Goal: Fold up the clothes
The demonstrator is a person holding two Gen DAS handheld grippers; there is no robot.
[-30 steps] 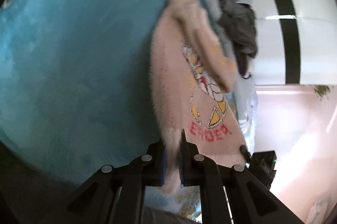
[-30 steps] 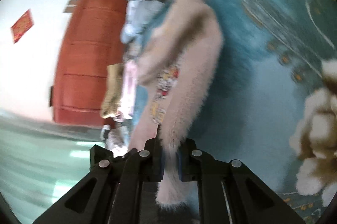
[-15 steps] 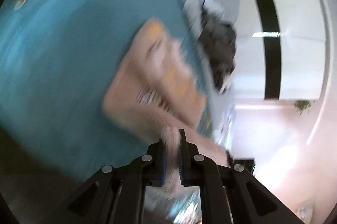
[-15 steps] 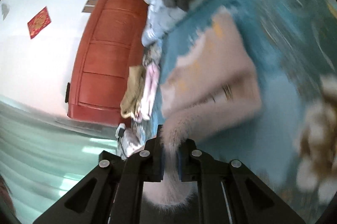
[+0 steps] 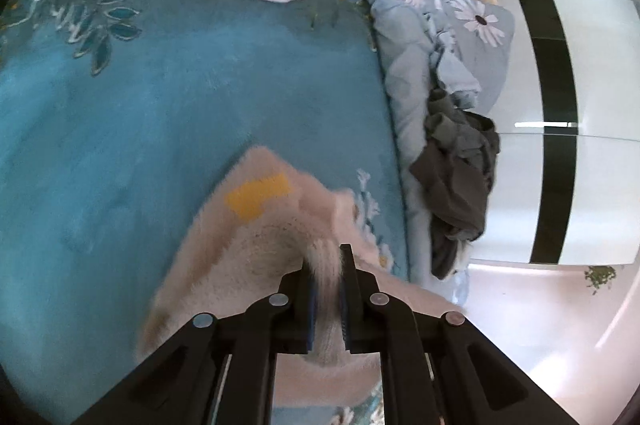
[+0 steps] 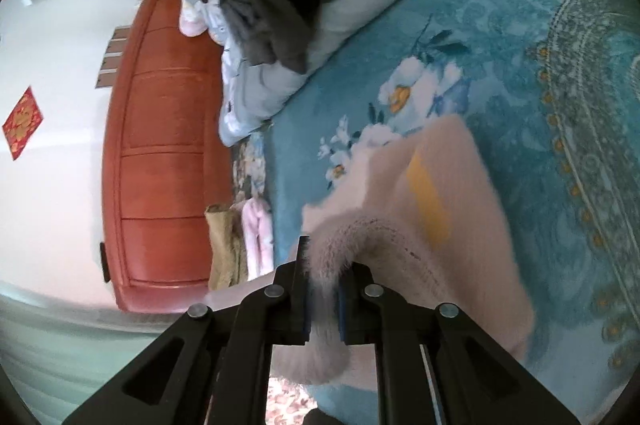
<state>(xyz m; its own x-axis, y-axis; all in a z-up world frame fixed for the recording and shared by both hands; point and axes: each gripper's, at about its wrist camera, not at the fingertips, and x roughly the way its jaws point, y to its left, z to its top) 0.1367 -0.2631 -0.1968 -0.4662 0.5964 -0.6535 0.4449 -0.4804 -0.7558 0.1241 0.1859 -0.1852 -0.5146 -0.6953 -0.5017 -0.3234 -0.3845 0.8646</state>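
Pink fuzzy sweater (image 5: 256,265) lies folded on the teal floral blanket (image 5: 160,113) as I keep my left gripper (image 5: 327,265) and right gripper (image 6: 325,265) clamped on its edge.

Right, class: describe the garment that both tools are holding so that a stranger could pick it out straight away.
Start from the big teal floral blanket that covers the bed. On it, nearest the cameras, lies the fuzzy pale pink sweater, its edge pinched by the left tool and the right tool. Unlike the crumpled dark grey clothes on the grey daisy-print quilt, it carries a yellow patch.
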